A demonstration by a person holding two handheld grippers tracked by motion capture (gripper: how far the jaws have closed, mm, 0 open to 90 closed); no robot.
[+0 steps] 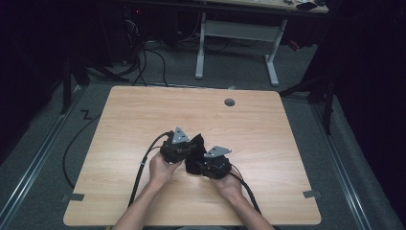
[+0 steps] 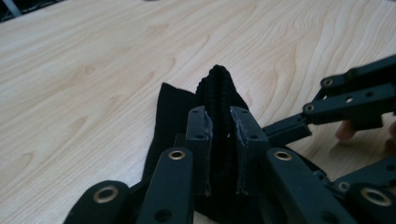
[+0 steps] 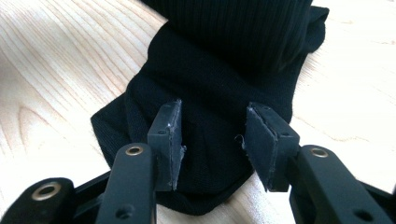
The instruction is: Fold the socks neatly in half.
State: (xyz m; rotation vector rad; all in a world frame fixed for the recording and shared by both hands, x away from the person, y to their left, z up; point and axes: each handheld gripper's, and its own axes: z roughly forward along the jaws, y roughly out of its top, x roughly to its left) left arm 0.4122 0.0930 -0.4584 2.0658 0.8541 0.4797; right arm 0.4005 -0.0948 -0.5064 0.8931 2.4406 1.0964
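While a raised fold of the black sock [image 2: 219,107] is pinched tightly between the jaws of the left gripper [image 2: 219,140], seemingly to lift it for folding, the right gripper [image 3: 212,140] is held with its jaws apart, straddling the sock's lower part without pressing, on the tabletop [image 1: 143,115].

The sock [image 1: 195,158] lies on the table [image 1: 143,115], seemingly near its front middle.

High view from above the near edge, facing forward and down over the whole counter [image 1: 143,110], both gripper views riding low and very close behind their own fingers, all three sharing the black cloth [image 3: 219,70], probably a sock
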